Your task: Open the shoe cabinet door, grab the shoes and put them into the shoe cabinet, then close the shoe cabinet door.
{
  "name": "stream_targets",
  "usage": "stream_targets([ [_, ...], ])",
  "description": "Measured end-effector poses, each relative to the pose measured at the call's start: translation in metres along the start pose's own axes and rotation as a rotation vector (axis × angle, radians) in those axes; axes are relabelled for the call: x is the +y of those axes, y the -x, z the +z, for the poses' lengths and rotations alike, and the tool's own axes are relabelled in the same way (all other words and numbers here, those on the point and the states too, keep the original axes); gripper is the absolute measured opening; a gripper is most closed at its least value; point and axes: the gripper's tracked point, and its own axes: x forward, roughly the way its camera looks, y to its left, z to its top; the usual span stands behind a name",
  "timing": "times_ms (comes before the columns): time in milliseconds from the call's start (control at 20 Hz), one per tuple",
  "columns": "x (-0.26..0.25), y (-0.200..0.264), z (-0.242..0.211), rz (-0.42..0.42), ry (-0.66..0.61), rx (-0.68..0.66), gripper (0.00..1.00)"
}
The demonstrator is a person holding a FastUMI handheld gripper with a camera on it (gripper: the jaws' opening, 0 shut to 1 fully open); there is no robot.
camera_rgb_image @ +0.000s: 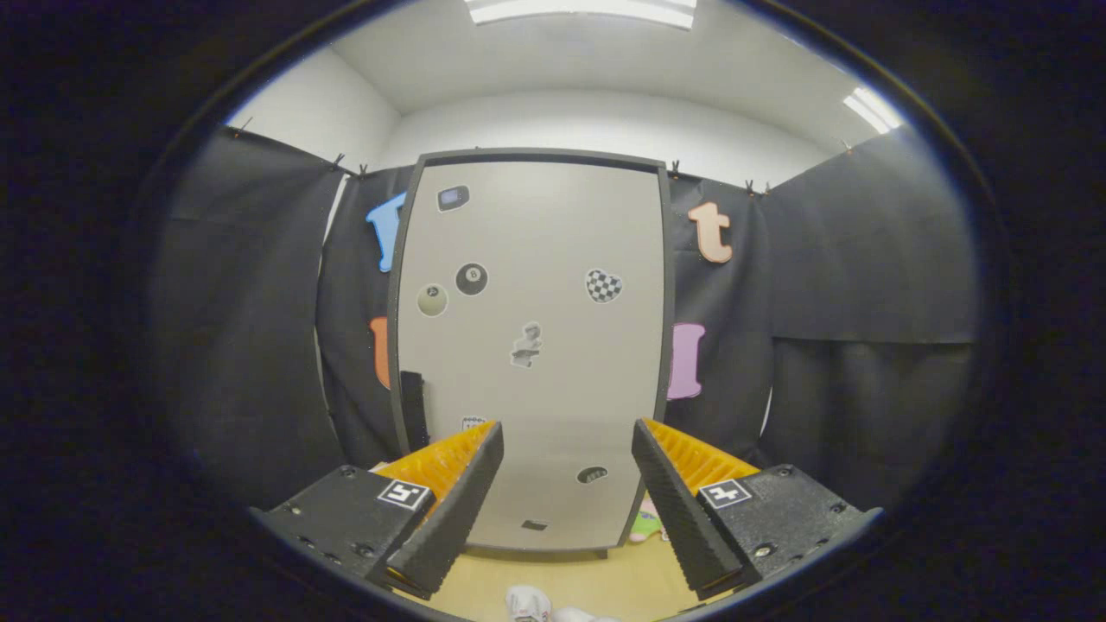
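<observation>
Grey, sticker-dotted shoe cabinet door (536,345) shut at frame centre, black handle (413,409) at its lower-left edge; fingers (566,501) released, empty; white shoes (540,605) at bottom centre; recommended: approach handle squarely, then pull.

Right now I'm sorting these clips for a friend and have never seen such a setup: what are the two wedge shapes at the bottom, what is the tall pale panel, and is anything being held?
The picture comes from a wide-angle camera riding on a hand-held gripper, a two-finger tool that a person carries. The wedges are its two fingers, seen from behind. They stand apart, open, with nothing between them.

The tall pale panel beyond the fingers is the shoe cabinet door, shut, in a dark frame, with stickers on it and a dark handle near its left edge.

Below is a light floor. White shoes lie on it near the fingers, and a small colourful item, hard to identify, sits by the cabinet's lower right corner. Black cloth walls surround it all.
</observation>
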Motion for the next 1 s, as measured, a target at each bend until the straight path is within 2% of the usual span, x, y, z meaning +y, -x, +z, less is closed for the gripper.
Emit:
stream_targets([
  [300,0.038,-0.031,-0.018,0.039,-0.03,0.029,0.98],
  [750,0.148,-0.11,-0.056,0.155,-0.054,0.084,0.98],
  [1000,0.189,-0.154,-0.073,0.17,-0.053,0.109,0.98],
])
